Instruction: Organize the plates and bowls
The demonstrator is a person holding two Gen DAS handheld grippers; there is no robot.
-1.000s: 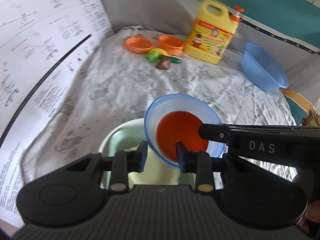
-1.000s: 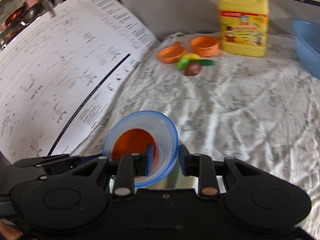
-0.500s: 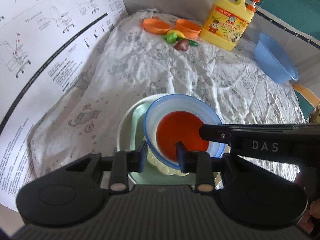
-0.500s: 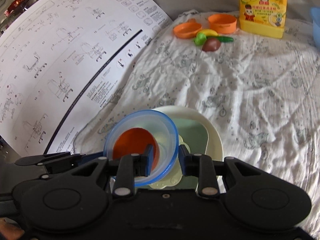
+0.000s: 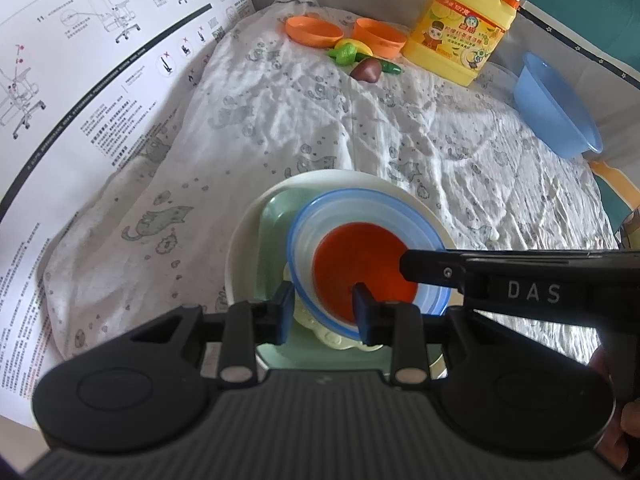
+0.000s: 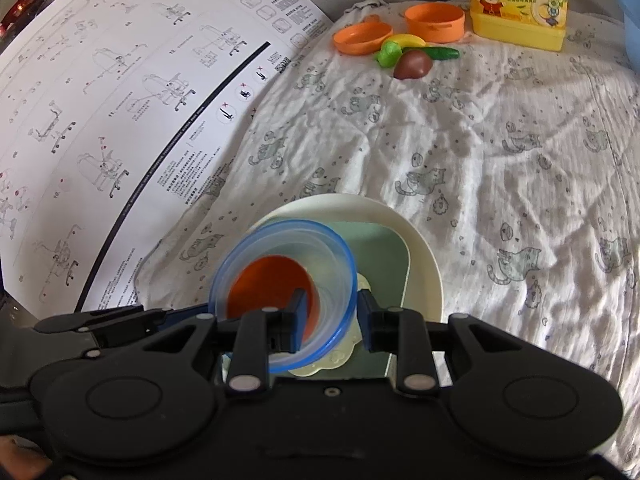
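Both tongs pinch the rim of the same blue bowl [image 5: 366, 256], which has an orange dish [image 5: 362, 272] nested in its bottom: the left tongs [image 5: 320, 312] clamp the near edge with one finger outside and one inside, and the right tongs [image 6: 332, 320] clamp the opposite edge the same way, reaching in from the right of the left view. The bowl hangs tilted just beyond the fingertips, directly over a stack made of a cream plate [image 5: 240, 264], a green square plate [image 5: 276, 220] lying in it, and a small pale scalloped dish [image 6: 320, 364] on top. The risk is mostly in the release: two thin-rim grips on a slanted bowl could let go unevenly, so one edge would drop first and the bowl might land crooked on the scalloped dish or slide off the stack. The loose orange dish could also shift or tip out if the tilt grows. Pressing down too hard may skid the plates over the wrinkled cloth [image 6: 500, 168] underneath. Further ahead lie toy vegetables [image 5: 362, 62], two orange dishes [image 5: 344, 34], a yellow soap jug [image 5: 460, 28] and a blue basin [image 5: 556, 112], all well apart from the tongs.
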